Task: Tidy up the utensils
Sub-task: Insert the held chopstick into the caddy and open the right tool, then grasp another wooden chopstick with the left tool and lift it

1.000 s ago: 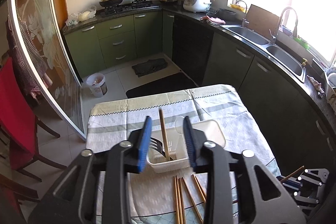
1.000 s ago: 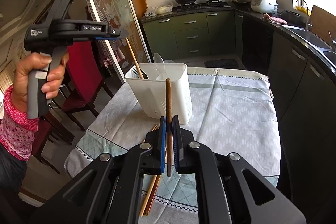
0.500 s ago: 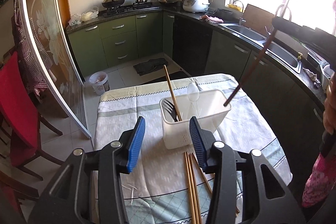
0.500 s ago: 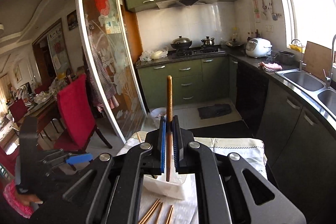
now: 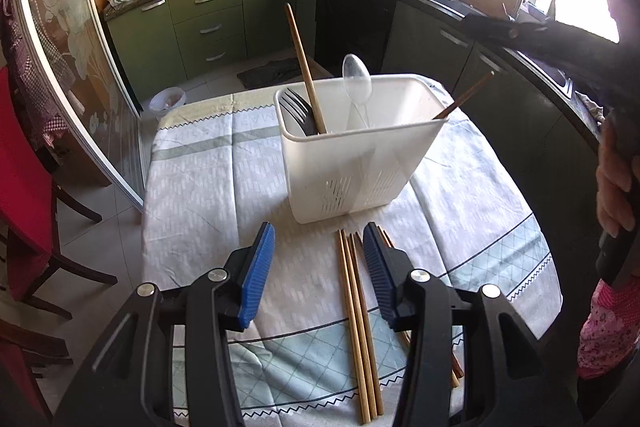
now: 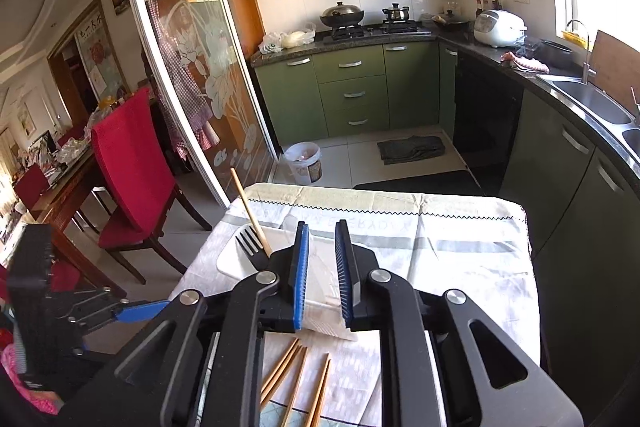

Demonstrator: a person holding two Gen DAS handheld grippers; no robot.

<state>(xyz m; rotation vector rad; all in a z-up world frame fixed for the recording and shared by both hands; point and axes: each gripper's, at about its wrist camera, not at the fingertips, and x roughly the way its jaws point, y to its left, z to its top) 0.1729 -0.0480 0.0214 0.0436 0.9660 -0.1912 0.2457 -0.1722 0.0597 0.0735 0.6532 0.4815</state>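
Observation:
A white utensil holder (image 5: 360, 155) stands on the table. It holds a black fork (image 5: 294, 111), a clear plastic spoon (image 5: 357, 79) and two wooden chopsticks: one upright at the left (image 5: 304, 67), one leaning at the right end (image 5: 466, 97). Several loose chopsticks (image 5: 358, 315) lie in front of it. My left gripper (image 5: 318, 275) is open and empty just above them. My right gripper (image 6: 322, 275) is open and empty above the holder (image 6: 232, 259); the fork (image 6: 250, 243) and a chopstick (image 6: 250, 211) show beside it.
The table has a pale patterned cloth (image 5: 208, 179). Red chairs (image 6: 132, 163) stand at the left. Green kitchen cabinets (image 6: 352, 95), a stove and a sink counter lie beyond. The person's right hand (image 5: 614, 183) is at the table's right.
My right gripper has opened and let go of its chopstick, which now leans in the holder's right end. My left gripper has come down toward the loose chopsticks.

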